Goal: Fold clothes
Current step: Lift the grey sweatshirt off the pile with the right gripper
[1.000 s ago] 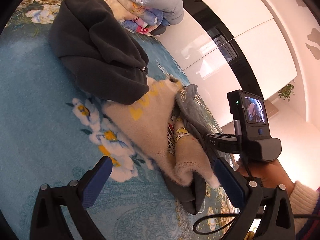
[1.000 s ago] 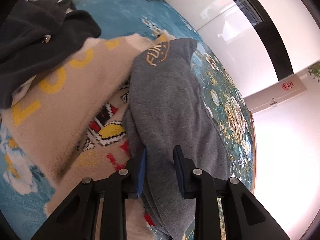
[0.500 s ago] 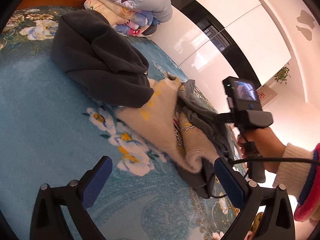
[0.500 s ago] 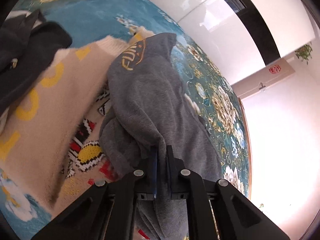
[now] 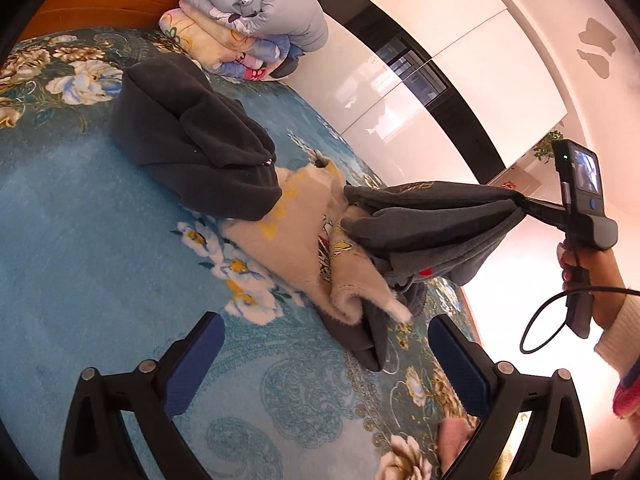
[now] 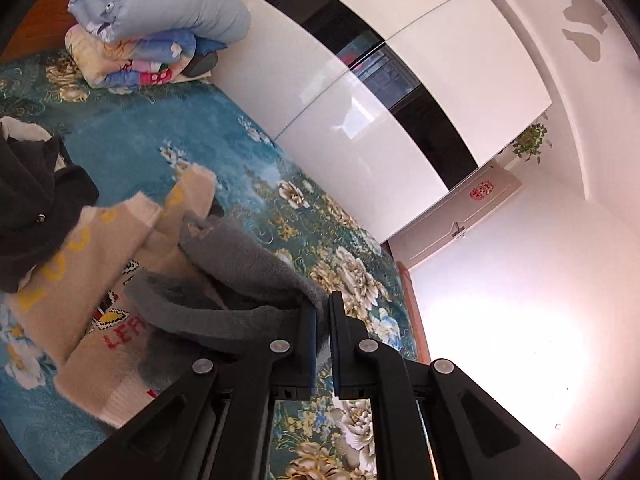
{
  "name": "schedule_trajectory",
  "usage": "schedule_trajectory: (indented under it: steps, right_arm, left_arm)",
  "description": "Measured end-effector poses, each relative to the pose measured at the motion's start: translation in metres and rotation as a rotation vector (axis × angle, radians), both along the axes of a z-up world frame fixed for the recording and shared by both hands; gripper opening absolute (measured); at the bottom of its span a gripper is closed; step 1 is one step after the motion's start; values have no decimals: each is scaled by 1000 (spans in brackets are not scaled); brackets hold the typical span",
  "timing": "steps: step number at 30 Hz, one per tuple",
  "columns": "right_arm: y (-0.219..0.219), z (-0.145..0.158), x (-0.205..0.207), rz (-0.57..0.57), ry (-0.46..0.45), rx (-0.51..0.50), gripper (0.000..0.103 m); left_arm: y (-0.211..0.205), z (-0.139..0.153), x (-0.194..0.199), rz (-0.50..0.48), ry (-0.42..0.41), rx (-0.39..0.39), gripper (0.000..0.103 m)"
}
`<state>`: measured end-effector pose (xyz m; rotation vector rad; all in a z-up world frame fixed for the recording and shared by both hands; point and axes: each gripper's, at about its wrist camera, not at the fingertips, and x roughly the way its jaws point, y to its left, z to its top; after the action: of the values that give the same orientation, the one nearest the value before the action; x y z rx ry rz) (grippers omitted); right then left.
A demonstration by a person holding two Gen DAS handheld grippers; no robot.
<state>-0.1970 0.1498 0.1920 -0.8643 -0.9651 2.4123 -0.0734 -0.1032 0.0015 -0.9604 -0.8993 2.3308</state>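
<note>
A grey sweatshirt [image 5: 432, 224] hangs stretched above the bed, pinched at one edge by my right gripper [image 6: 323, 320], which is shut on it; the same grey sweatshirt [image 6: 240, 264] trails down left in the right wrist view. Under it lies a beige knitted sweater [image 5: 304, 232] with yellow letters, also the beige sweater [image 6: 80, 280]. A dark charcoal garment [image 5: 192, 152] lies bunched behind it. My left gripper [image 5: 324, 356] is open over the bedspread, with nothing between its fingers. In the left wrist view a hand [image 5: 600, 280] holds the right gripper [image 5: 520, 202].
The clothes lie on a teal floral bedspread [image 5: 80, 248]. Folded quilts [image 5: 248, 20] are stacked at the headboard. White and black glossy wardrobe doors [image 6: 360, 120] run along the far side. A wooden bed edge [image 6: 412, 312] borders the right.
My right gripper closed on the grey sweatshirt and lifted it up and to the right off the beige sweater. The left gripper stayed open and drew back a little.
</note>
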Motion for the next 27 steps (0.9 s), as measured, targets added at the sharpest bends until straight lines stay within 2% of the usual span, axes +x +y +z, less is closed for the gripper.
schedule_trajectory:
  steps: [6,11,16,20,21,27]
  right_arm:
    - [-7,58,82,100,104,33,5]
    - [-5,94,140,169,147,-27,5]
    - [-10,99,182,243,144,-102,5]
    - [2,104,204,250,141,-227,5]
    - [8,97,203,239,122,-263,5]
    - [72,-29,193,52,-149,-368,4]
  left_arm:
    - [-4,32,28,-22,46,-4,103]
    - [-2,52,49,-46,53,-6,103]
    - [5,60,69,-77,31,-29,103]
    - [12,66,82,-86,30,-86,103]
    - [14,66,85,-88,26,-104,103]
    - [23,64,100,-100,-11,-197,103]
